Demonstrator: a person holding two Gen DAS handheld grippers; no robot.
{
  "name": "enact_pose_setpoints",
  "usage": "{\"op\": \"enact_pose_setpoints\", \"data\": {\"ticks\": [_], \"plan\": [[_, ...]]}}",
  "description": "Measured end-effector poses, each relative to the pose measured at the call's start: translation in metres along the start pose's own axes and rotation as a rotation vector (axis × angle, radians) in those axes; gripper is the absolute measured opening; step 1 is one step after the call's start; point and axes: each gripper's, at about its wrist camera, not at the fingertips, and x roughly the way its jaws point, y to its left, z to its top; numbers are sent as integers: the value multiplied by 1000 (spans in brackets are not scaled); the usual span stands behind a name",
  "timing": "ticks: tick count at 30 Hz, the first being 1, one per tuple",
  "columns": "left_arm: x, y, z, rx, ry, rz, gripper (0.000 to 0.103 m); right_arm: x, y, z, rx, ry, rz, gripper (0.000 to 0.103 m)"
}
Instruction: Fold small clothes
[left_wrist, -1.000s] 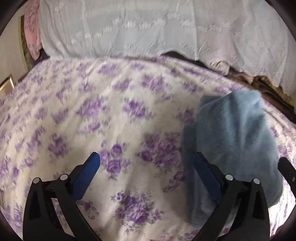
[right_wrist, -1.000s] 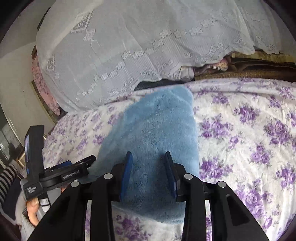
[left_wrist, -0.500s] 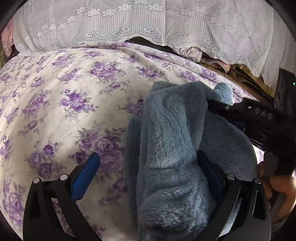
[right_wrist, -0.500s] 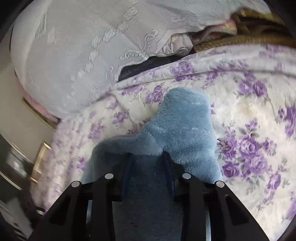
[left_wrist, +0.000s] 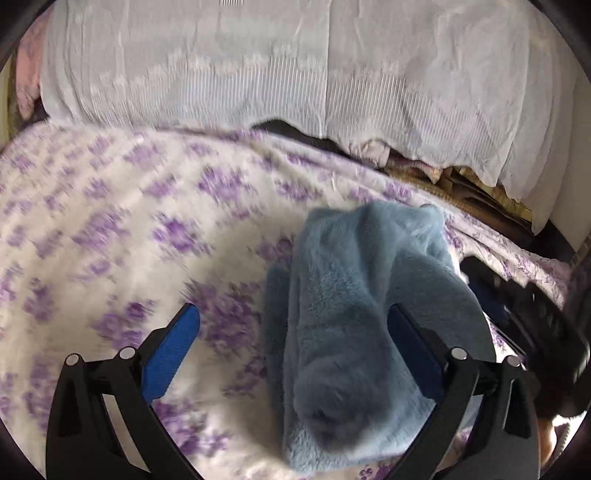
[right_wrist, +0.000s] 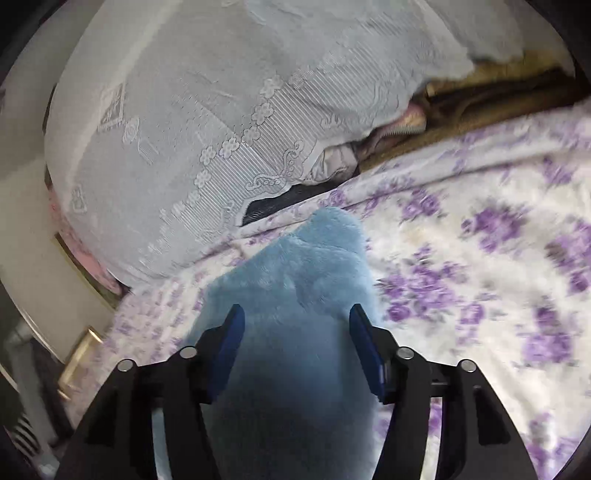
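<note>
A light blue fleece garment (left_wrist: 362, 295) lies bunched and folded over on the purple-flowered bedspread (left_wrist: 110, 221). My left gripper (left_wrist: 291, 332) stands wide open just above the bed; the garment's left part lies between its fingers, close against the right finger (left_wrist: 413, 354), and the left finger is over bare bedspread. In the right wrist view the same garment (right_wrist: 295, 266) runs forward from between the fingers of my right gripper (right_wrist: 295, 325). Its jaws are opening, and the pads stand apart from the fleece. The right gripper's blurred black body (left_wrist: 535, 306) shows beyond the garment.
A white lace cover (left_wrist: 258, 74) drapes over a tall pile along the bed's far edge. Brown and pink fabrics (right_wrist: 480, 103) stick out under it. A pale wall with a gold-framed edge (right_wrist: 81, 347) lies to the left. A person's hand (left_wrist: 546, 435) shows at lower right.
My right gripper's jaws have spread apart from a narrow grip on the blue garment. The garment went from raised and draped to lying bunched on the bed. The left gripper stayed open.
</note>
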Motion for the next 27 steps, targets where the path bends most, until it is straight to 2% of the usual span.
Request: {"op": "enact_pose_setpoints", "data": {"ticks": [3, 5, 6, 7, 9, 18, 27], "plan": [[12, 0, -9, 11, 62, 24, 99, -10, 5, -18, -34, 23, -42, 60], [23, 8, -17, -35, 118, -4, 99, -14, 1, -26, -25, 69, -73, 70], [24, 14, -18, -55, 136, -20, 99, -13, -5, -30, 9, 112, -72, 79], [26, 19, -20, -78, 161, -42, 99, -12, -15, -34, 64, 151, -41, 85], [27, 27, -25, -111, 180, -82, 99, -15, -36, -42, 181, 191, 52, 86], [-15, 43, -49, -218, 159, -215, 98, -65, -37, -69, 213, 152, 120, 89], [-51, 43, -61, -217, 116, -250, 98, -99, -41, -77, 247, 132, 156, 91]]}}
